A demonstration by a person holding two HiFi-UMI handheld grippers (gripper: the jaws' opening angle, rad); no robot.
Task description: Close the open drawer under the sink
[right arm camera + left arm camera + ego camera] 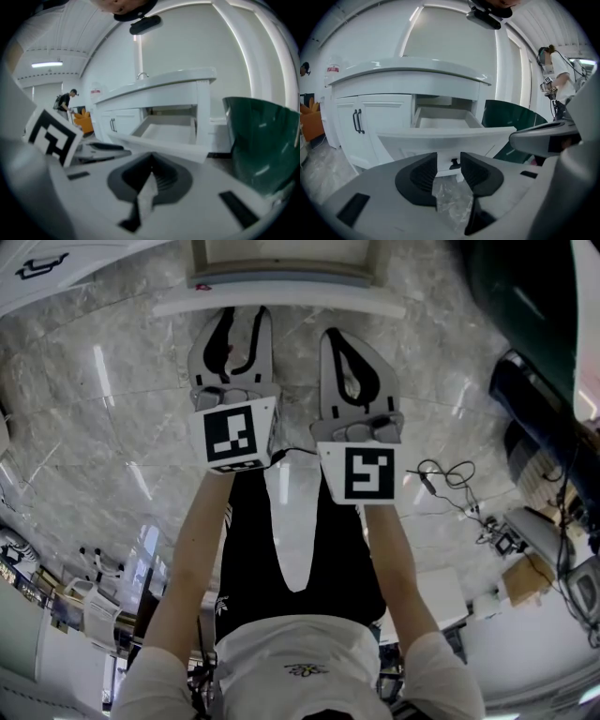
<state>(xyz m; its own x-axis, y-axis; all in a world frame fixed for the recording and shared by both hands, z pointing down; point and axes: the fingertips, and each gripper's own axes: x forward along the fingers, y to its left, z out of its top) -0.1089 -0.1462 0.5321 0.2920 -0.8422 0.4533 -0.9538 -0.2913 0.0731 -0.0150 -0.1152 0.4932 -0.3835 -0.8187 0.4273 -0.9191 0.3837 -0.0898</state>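
The white drawer under the sink counter stands pulled out, its inside bare. Its curved front panel faces me, with a small dark knob low on it. My left gripper is open just short of the panel, and the knob shows in the gap between its pads without touching them. In the head view the left gripper nearly reaches the drawer front. My right gripper is shut on nothing, beside the left and a little further back; the drawer lies ahead of it.
A dark green bin stands right of the cabinet. Cabinet doors with black handles are left of the drawer. Cables lie on the marble floor at the right. A person stands far off.
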